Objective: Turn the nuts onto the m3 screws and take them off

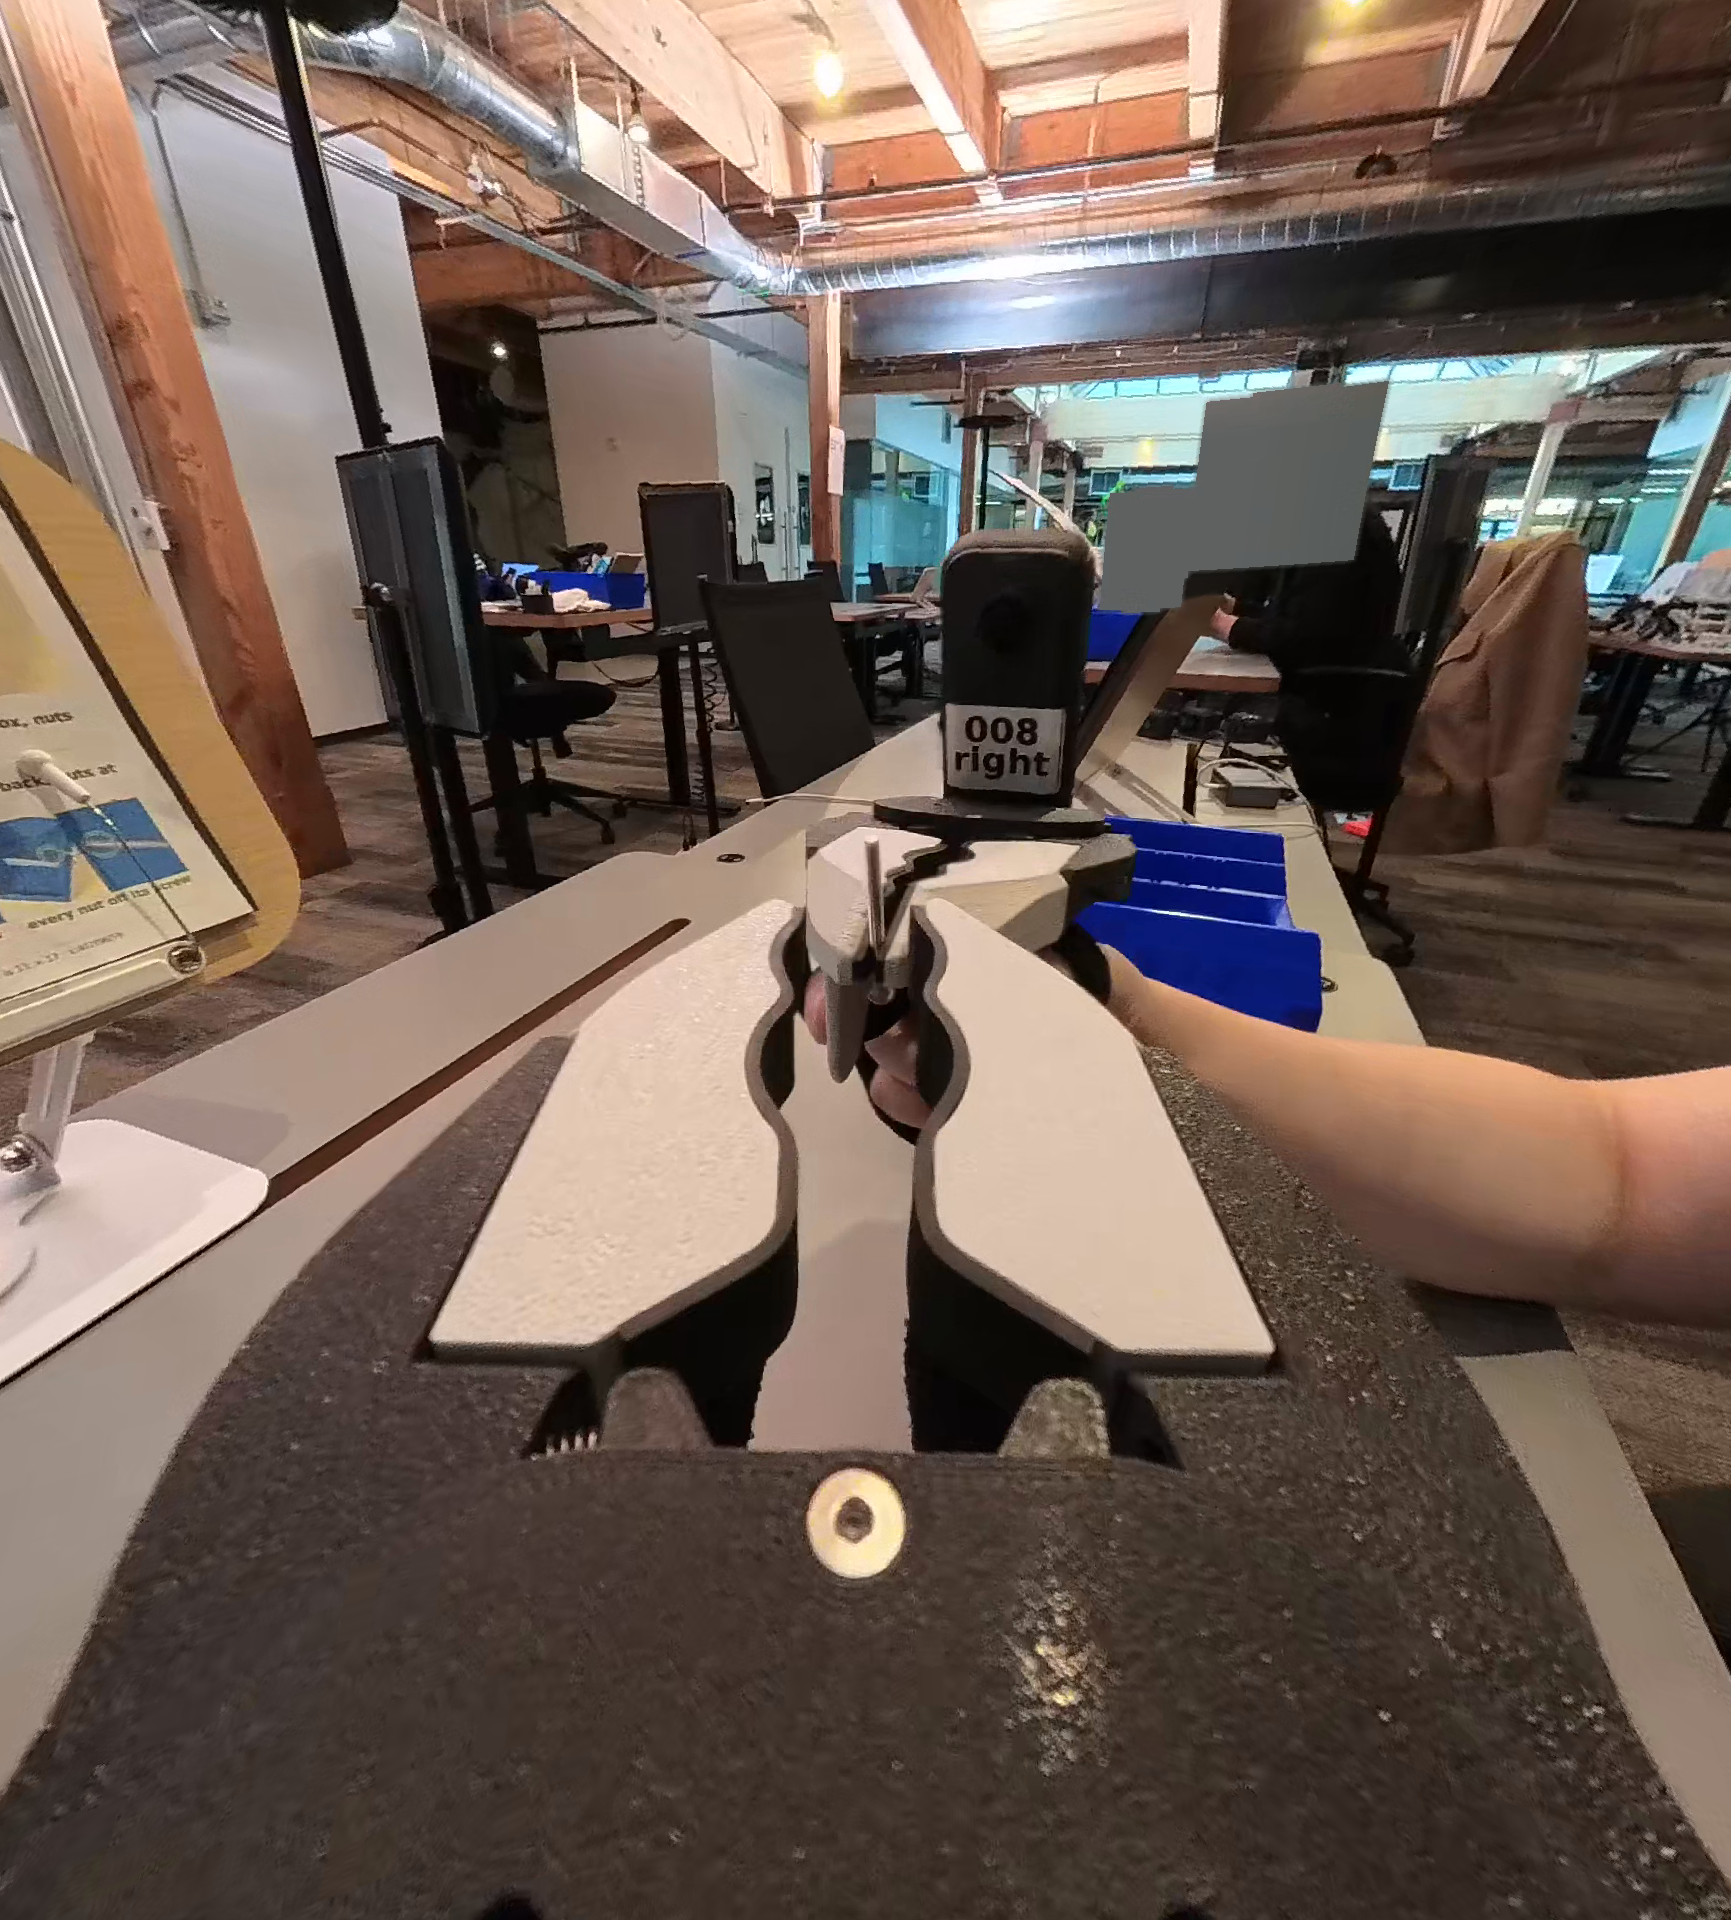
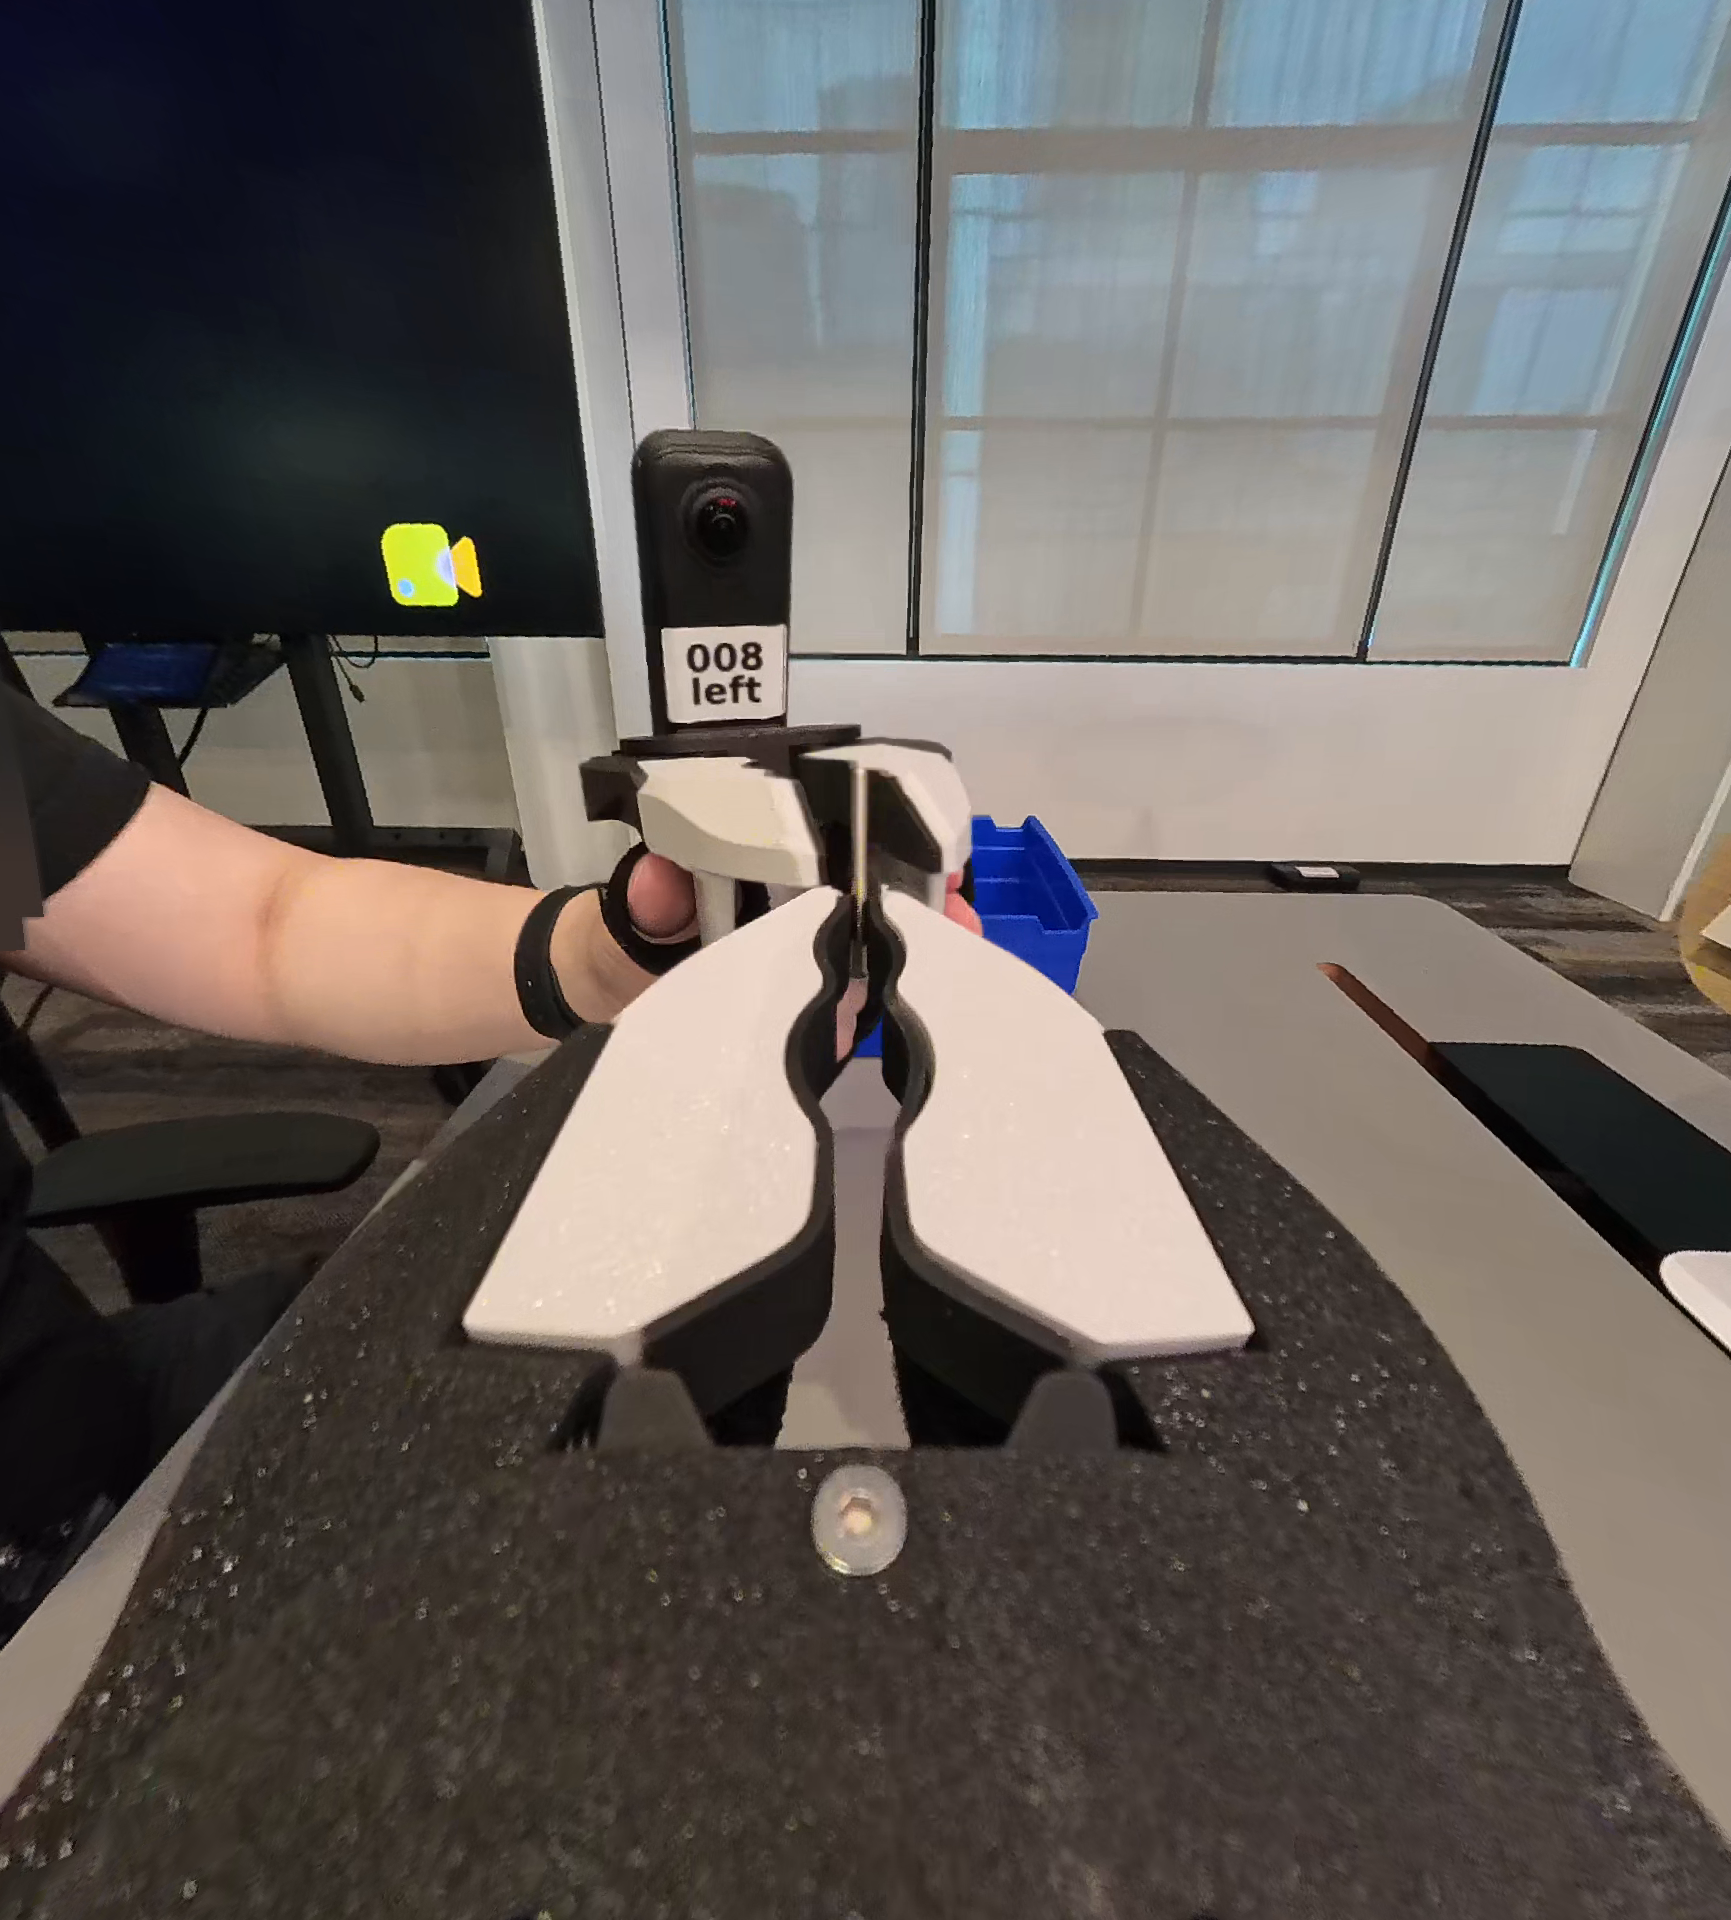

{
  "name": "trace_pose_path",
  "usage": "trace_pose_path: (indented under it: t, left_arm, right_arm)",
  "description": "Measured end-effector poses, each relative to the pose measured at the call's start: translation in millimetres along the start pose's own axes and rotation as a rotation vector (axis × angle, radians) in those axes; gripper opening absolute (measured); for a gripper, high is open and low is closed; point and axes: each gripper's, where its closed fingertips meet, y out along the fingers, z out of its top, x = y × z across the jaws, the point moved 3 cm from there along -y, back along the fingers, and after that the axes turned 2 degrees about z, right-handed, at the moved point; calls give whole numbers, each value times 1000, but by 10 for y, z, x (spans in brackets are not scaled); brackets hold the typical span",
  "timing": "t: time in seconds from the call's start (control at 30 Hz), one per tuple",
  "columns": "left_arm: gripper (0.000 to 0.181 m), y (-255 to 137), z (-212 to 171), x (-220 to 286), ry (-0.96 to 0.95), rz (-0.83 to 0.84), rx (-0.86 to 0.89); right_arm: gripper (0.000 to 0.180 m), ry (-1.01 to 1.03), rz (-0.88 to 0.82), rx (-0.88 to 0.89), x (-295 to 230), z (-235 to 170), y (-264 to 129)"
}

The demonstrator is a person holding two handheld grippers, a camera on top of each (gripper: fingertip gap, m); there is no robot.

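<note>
We see the left gripper and right gripper facing tip to tip above the table, a screw upright between them, bins behind.

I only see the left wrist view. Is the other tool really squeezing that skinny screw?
Observer: Yes. In the right wrist view, the right tool has its fingertips almost together on the screw.
Operator: What is behind the left tool?
Observer: A big dark screen with a small yellow icon on it.
Operator: Is there anything on the arm holding it?
Observer: A black wristband, just before the hand.
</note>
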Motion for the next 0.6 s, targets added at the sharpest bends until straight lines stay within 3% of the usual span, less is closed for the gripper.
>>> trace_pose_path:
  t: [0.27, 0.6]
  left_arm:
    - [16, -6, 29, 6, 0, -5, 15]
    - [16, -40, -50, 61, -39, 17, -20]
  right_arm:
    - [2, -16, -15, -18, 9, -2, 9]
    - [2, 268, 124, 266, -9, 310, -81]
